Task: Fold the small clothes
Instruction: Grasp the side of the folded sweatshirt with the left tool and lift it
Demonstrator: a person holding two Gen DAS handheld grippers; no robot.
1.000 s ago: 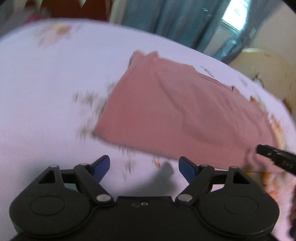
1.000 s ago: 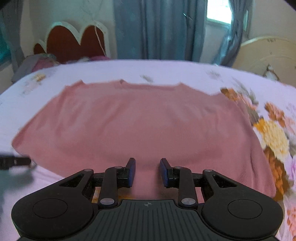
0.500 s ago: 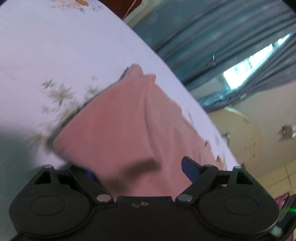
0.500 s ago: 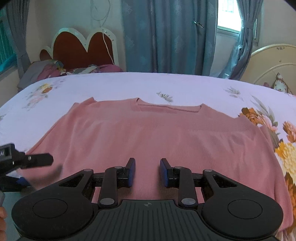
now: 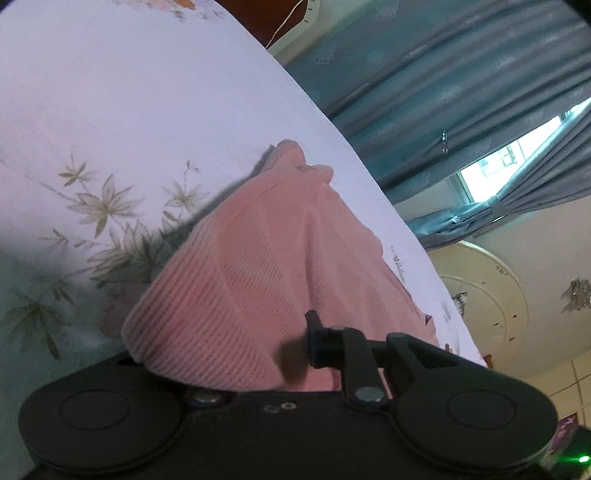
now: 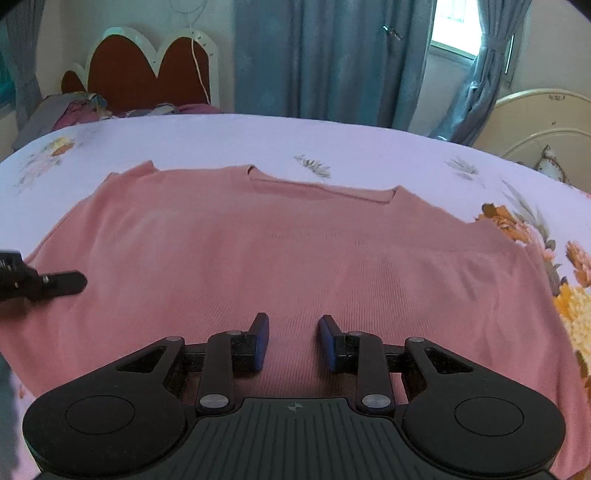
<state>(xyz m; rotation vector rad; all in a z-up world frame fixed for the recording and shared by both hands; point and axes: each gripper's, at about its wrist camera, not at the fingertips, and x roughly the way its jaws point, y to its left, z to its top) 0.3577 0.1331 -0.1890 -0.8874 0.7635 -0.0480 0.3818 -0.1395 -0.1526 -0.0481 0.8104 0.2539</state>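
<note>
**Left claw clamped on pink top's edge, right claw slack over hem**

Lying flat on the floral bedsheet (image 6: 369, 140), the pink knit top (image 6: 280, 251) is spread neckline-away, hem toward the right claw.

Left claw (image 5: 291, 354): rolled sideways, jaws just closed down on the top's left edge. Ribbed fabric bunches up right in front of it and drapes over the left finger, hiding it; only the right finger (image 5: 314, 332) shows, pressed into the cloth. Grasping the top. From the right wrist view, this claw pokes in at far left (image 6: 62, 282), sitting on the top's left edge. Leaf print on the sheet lies left of the gripped fold; curtains (image 5: 443, 92) up and right of it.

Right claw (image 6: 290, 341): level, blue pads (image 6: 260, 341) apart with a clear gap, pink fabric visible between and beneath them, pads not pinching it. Released, holding nothing; whether the tips touch the cloth, can't tell. Top stretches ahead and to both sides of it. Orange flower print (image 6: 576, 306) right of the claw past the top's right edge. Headboard (image 6: 147, 74) far ahead left, window (image 6: 458, 29) far ahead right.
</note>
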